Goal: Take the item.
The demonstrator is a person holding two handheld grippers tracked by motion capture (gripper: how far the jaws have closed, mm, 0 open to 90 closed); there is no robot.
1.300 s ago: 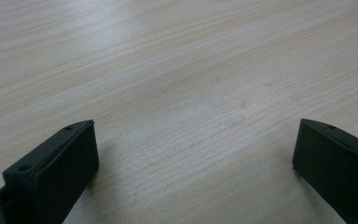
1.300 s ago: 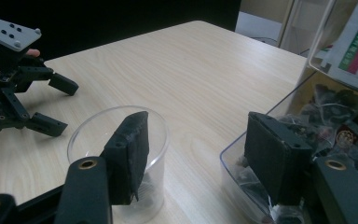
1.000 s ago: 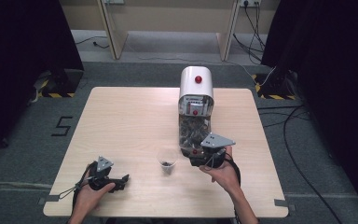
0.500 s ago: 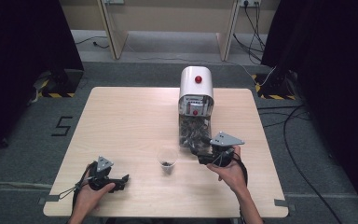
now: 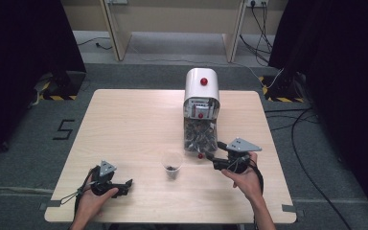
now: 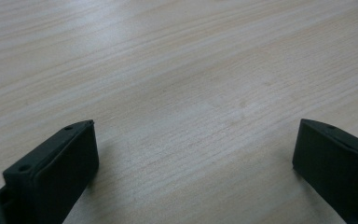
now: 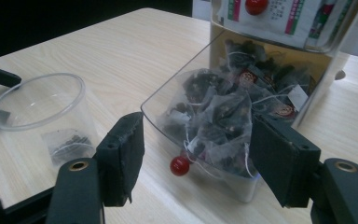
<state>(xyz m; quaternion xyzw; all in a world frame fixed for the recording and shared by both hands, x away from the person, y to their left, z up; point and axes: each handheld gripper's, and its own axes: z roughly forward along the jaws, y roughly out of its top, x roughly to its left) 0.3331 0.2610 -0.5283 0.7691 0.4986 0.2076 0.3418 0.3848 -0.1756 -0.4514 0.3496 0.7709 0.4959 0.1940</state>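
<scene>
While the right gripper [image 5: 211, 157] hovers low over the tabletop [image 5: 124, 124] with its fingers [image 7: 120, 154] spread wide and holding nothing, the tea bags [image 7: 219, 119] lie straight ahead of it, heaped in the open clear tray at the foot of the dispenser [image 5: 201, 110]. Seen from the right gripper view, the pile sits between the two fingers but a little beyond their tips, so the gap lines up with the heap without yet enclosing any bag. A small red knob [image 7: 179, 165] marks the tray's front lip, just below the nearest bags. The tray's mouth faces the person's side of the tabletop, and its long run goes back under the white housing, so a reach along that line looks like the natural way in. To the left of the tray, near but not touching it, stands the clear plastic cup [image 5: 172, 164], upright, with what looks like one bag at its bottom. The left gripper [image 5: 124, 184] rests near the front left of the tabletop, well apart from cup and tray, its fingers [image 6: 56, 168] also wide over bare wood. The right hand [image 5: 242, 175] is plainly the nearer one for picking a bag.
</scene>
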